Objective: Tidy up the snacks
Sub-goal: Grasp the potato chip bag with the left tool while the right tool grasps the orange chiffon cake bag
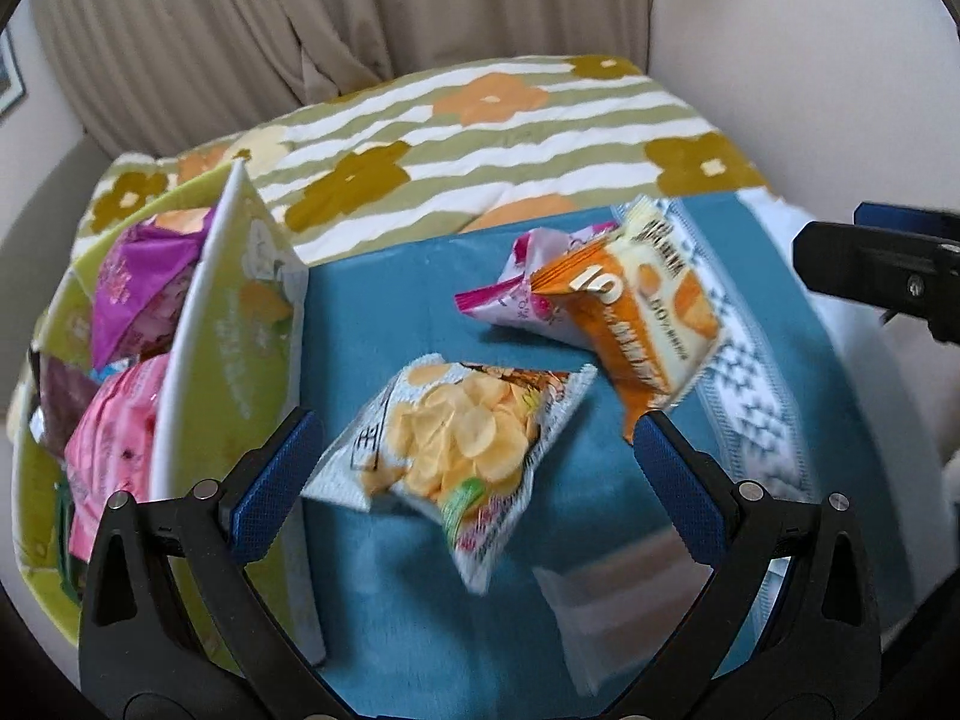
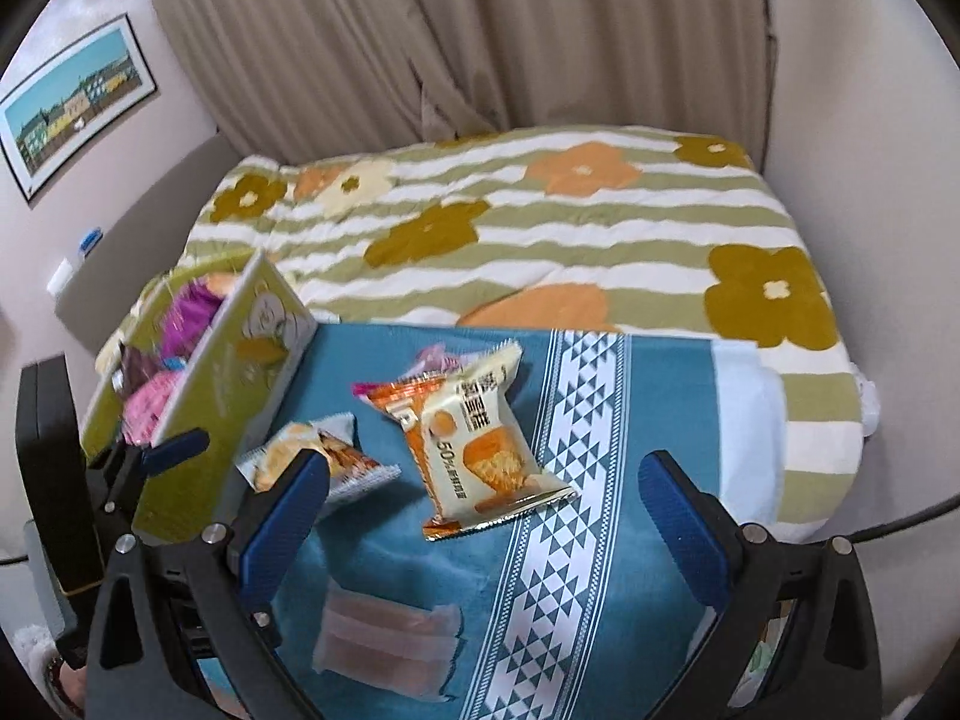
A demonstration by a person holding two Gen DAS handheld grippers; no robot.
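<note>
left gripper [image 1: 474,444] gaping, empty, nearer | chip packet [image 1: 462,450] lying directly ahead between its fingers; long axis diagonal | right gripper [image 2: 480,486] spread, holding nothing

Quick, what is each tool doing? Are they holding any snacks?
Left tool: open, empty, hovering over the crinkly chip packet on the blue cloth.
Right tool: open, empty, above the orange-and-cream foil packet.

Left black plastic two-finger gripper [image 1: 474,450]: triangular cut-out arms, silver pivot screws, blue textured rubber finger pads [image 1: 273,483]. Right black plastic two-finger gripper [image 2: 483,507]: identical construction (same blue pads, silver screws).
</note>
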